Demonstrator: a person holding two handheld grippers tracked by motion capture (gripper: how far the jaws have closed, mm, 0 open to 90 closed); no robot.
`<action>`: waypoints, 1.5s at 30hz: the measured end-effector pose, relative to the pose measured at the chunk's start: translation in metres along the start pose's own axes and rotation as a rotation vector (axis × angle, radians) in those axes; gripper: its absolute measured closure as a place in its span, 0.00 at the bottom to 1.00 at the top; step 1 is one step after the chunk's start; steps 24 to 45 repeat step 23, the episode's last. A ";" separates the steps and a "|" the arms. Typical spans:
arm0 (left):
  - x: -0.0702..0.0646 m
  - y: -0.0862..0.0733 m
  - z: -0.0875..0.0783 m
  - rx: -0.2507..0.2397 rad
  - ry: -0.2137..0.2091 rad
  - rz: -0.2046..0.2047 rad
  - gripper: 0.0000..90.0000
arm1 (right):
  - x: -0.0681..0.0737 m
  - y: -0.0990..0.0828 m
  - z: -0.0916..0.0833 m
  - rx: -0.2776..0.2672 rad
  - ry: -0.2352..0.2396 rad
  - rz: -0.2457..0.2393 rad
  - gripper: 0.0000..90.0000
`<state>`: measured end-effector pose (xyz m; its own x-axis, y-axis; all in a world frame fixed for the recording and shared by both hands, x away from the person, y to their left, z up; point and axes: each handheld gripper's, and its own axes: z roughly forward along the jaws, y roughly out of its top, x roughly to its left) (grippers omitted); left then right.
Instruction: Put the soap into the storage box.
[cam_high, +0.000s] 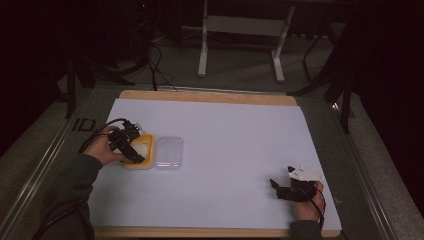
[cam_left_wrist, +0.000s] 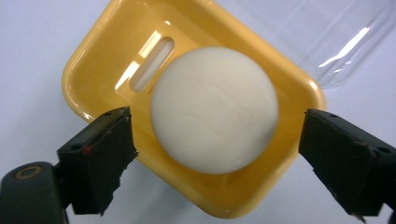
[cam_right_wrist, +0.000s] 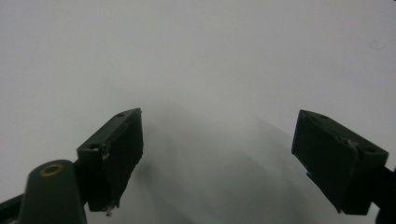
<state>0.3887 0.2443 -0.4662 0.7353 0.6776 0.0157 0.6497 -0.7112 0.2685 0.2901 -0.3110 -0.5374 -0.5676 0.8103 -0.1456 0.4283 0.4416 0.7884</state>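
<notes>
A yellow soap dish (cam_left_wrist: 93, 70) lies on the white sheet with a round white bar of soap (cam_left_wrist: 215, 109) resting in it. From the high view, the dish (cam_high: 148, 137) and soap (cam_high: 142, 148) sit at the left of the table. My left gripper (cam_left_wrist: 217, 121) hovers over the soap, open, its jaws on either side of the bar and clear of it. Seen from above, my left gripper (cam_high: 136, 156) overlaps the dish's near-left part. My right gripper (cam_high: 276, 186) rests near the front right, open. Between its jaws (cam_right_wrist: 217, 121) there is just bare sheet.
A clear plastic lid (cam_high: 168, 152) lies flat just right of the dish; its edge (cam_left_wrist: 327, 37) lies beyond the dish. The white sheet (cam_high: 225, 130) covers a wooden board (cam_high: 200, 95). Metal stand legs (cam_high: 202, 60) rise beyond the table's far edge.
</notes>
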 end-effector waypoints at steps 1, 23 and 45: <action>0.000 -0.001 -0.002 -0.007 -0.007 0.005 0.16 | 0.000 0.000 0.000 0.001 0.000 0.001 0.18; -0.058 -0.010 -0.011 -0.224 0.022 0.071 0.39 | -0.001 0.000 0.001 0.006 -0.004 0.016 0.18; -0.058 -0.010 -0.011 -0.224 0.022 0.071 0.39 | -0.001 0.000 0.001 0.006 -0.004 0.016 0.18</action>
